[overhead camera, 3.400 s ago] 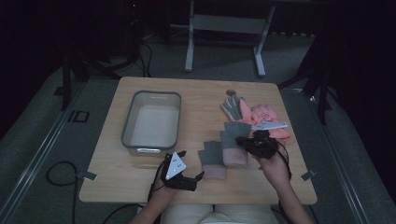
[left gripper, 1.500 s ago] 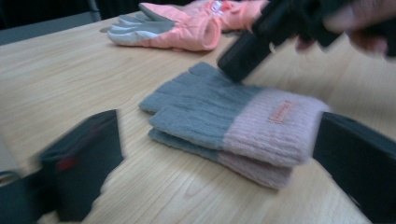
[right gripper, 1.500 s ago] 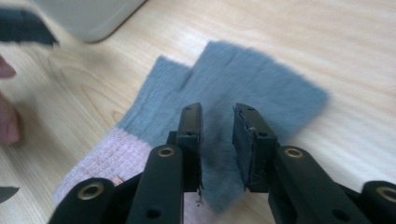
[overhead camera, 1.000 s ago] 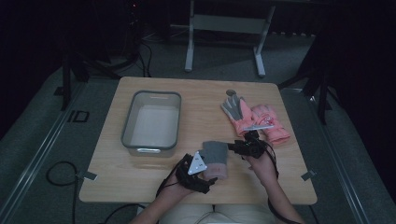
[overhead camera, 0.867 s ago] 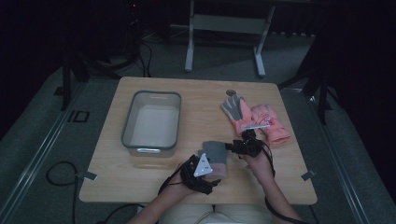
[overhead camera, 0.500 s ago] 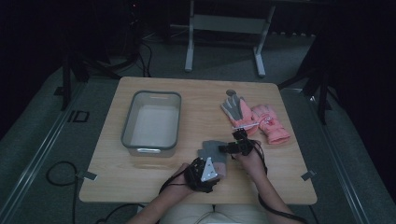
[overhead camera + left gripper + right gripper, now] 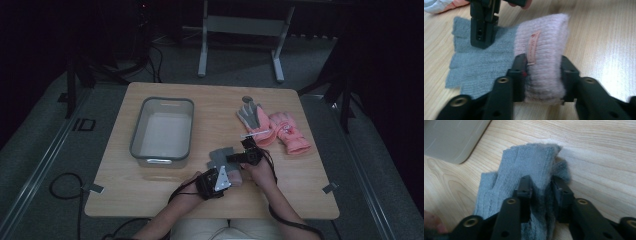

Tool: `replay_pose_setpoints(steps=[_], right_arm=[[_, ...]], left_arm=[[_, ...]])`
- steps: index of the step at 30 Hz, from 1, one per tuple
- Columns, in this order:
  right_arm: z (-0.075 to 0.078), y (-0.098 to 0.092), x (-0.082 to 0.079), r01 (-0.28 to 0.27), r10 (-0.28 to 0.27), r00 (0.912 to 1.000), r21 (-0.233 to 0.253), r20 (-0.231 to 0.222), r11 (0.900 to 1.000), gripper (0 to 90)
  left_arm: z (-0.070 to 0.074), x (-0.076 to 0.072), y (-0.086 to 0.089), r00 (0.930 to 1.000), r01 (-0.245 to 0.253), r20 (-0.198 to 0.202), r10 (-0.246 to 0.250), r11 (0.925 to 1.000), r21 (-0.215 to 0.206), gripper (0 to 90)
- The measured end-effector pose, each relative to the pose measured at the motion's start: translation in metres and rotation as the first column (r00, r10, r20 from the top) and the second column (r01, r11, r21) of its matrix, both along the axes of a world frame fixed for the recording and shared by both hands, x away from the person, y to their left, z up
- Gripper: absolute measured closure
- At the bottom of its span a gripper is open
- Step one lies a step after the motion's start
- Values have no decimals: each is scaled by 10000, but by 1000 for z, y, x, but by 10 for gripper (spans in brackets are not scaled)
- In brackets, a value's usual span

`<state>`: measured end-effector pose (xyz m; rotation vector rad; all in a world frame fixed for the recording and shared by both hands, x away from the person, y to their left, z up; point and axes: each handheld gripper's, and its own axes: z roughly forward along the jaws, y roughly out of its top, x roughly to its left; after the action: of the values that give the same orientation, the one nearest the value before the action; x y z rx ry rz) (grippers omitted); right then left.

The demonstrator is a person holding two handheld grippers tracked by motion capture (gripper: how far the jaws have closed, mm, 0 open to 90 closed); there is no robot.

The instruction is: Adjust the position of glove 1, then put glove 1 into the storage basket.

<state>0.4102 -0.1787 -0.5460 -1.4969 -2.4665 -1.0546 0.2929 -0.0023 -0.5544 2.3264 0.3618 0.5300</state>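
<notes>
Grey-pink knit glove point(image 7: 506, 62) lies flat on the tabletop point(image 7: 215, 107), near the front edge, w/ both grippers on it. Left gripper point(image 7: 543, 75) has its jaws closed across the fuzzy pink cuff point(image 7: 544, 50), squeezing it from both sides; a small pink label point(image 7: 533, 46) on the cuff faces up just beside one jaw. Right gripper point(image 7: 541, 191) pinches a raised fold of the grey finger part point(image 7: 529, 167), jaws nearly together w/ fabric bunched between them. In the left gripper view the right gripper point(image 7: 482, 30) stands upright on the grey part, beyond the cuff. High view: left gripper point(image 7: 216, 181) and right gripper point(image 7: 245, 156) sit close together over the glove, forearms coming in from the bottom. Grey plastic bin point(image 7: 162, 131) stands left of the glove, near but apart; its corner point(image 7: 451, 137) is at the top left of the right gripper view. Two other gloves, one grey-pink point(image 7: 254, 120) and one pink point(image 7: 290, 135), lie side by side on the right half, well apart from the bin.
</notes>
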Motion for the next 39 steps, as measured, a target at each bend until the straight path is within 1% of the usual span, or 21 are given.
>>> replay_pose_setpoints(steps=[1, 2, 5, 6, 8, 10, 12, 14, 16, 17, 19, 22, 23, 26, 29, 31, 33, 34, 36, 37, 39], right_arm=[[0, 1, 0, -56, 56, 10000, 0, 64, 10000, 736], [1, 2, -1, -94, 95, 9999, -36, 126, 9999, 743], [4, 2, -2, -139, 138, 9994, 24, 322, 9999, 750], [5, 2, -2, -140, 136, 9995, 136, 293, 9998, 751], [6, 0, -2, -145, 137, 9994, 259, 312, 9996, 752], [11, -2, -3, -205, 186, 9990, 482, 395, 9986, 753], [16, -2, -4, -249, 218, 9985, 626, 499, 9977, 753], [21, -1, -5, -290, 245, 9978, 730, 613, 9969, 753], [26, -1, -6, -321, 262, 9969, 796, 736, 9963, 753], [28, -1, -6, -360, 295, 9968, 870, 749, 9956, 753], [33, -1, -7, -366, 287, 9962, 961, 823, 9947, 754], [40, -2, -9, -386, 289, 9955, 1077, 899, 9934, 754], [42, -2, -9, -397, 291, 9950, 1112, 954, 9930, 754], [51, -2, -10, -452, 314, 9929, 1201, 1143, 9917, 754], [61, 0, -10, -510, 340, 9906, 1272, 1324, 9906, 754], [67, 3, -9, -562, 379, 9891, 1275, 1422, 9902, 754], [69, 4, -8, -570, 375, 9883, 1298, 1478, 9899, 754], [75, 10, -5, -627, 420, 9861, 1255, 1608, 9901, 754], [77, 11, -5, -647, 437, 9856, 1254, 1633, 9900, 754], [81, 16, -2, -699, 479, 9844, 1268, 1691, 9895, 754], [84, 19, 0, -752, 519, 9833, 1298, 1742, 9887, 754]], left_arm=[[0, 0, 0, 10000, 0, 0, 0, 10000, 0, 663], [3, 1, -1, 10000, 18, -76, -17, 9999, 108, 682], [7, 5, 1, 9987, -6, -515, 2, 10000, -77, 702], [7, 5, 1, 9987, -6, -515, 2, 10000, -77, 704], [12, 9, 5, 9966, 32, -821, -47, 9998, -184, 705], [19, 11, 10, 9960, 80, -883, -100, 9997, -226, 706], [24, 12, 11, 9964, 147, -833, -160, 9998, -164, 708], [29, 12, 11, 9966, 299, -774, -295, 9995, 50, 710], [33, 13, 12, 9959, 414, -810, -403, 9991, 121, 712], [36, 12, 13, 9963, 472, -730, -460, 9988, 153, 712], [41, 13, 14, 9957, 551, -755, -542, 9984, 99, 714], [48, 12, 16, 9960, 602, -666, -598, 9982, 38, 715], [51, 12, 16, 9963, 630, -589, -623, 9980, 95, 716], [60, 13, 18, 9960, 692, -570, -685, 9976, 96, 716], [70, 14, 21, 9965, 680, -496, -671, 9976, 163, 716], [76, 15, 24, 9971, 673, -372, -660, 9972, 339, 716], [78, 16, 25, 9973, 658, -340, -646, 9972, 360, 716], [82, 18, 27, 9975, 645, -304, -631, 9969, 458, 715], [86, 19, 30, 9977, 627, -283, -613, 9966, 540, 715], [89, 20, 32, 9979, 617, -237, -604, 9964, 586, 716], [92, 22, 35, 9981, 589, -223, -576, 9963, 633, 715]])
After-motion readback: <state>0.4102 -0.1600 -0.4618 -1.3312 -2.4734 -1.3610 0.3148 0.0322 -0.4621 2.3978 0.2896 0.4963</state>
